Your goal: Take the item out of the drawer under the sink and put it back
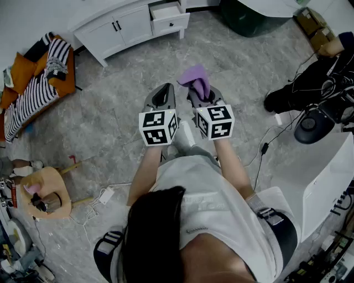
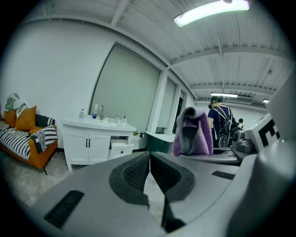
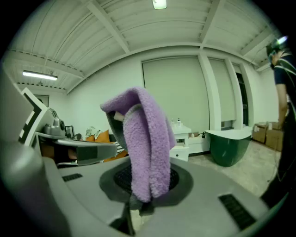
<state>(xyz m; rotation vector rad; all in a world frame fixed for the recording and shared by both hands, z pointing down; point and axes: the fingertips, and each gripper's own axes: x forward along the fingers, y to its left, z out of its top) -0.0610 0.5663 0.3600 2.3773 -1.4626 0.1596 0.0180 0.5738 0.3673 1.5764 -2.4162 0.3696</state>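
A purple fluffy cloth (image 1: 194, 77) stands up between the jaws of my right gripper (image 1: 200, 93), which is shut on its lower end. In the right gripper view the cloth (image 3: 148, 139) drapes over itself above the right gripper (image 3: 144, 187). My left gripper (image 1: 162, 98) hangs level beside it, shut with nothing in it; the left gripper (image 2: 149, 161) shows its pads meeting. The white sink cabinet (image 1: 119, 27) stands a few steps ahead on the far wall, its right-hand drawer (image 1: 168, 15) pulled out. Both grippers hover over the floor, well short of the drawer.
An orange sofa with a striped blanket (image 1: 33, 88) sits at the left. A dark green tub (image 1: 249, 16) is right of the cabinet. Black gear and cables (image 1: 310, 105) lie at the right, a round wooden stool (image 1: 47, 193) at lower left. A person with a backpack (image 2: 221, 118) stands behind.
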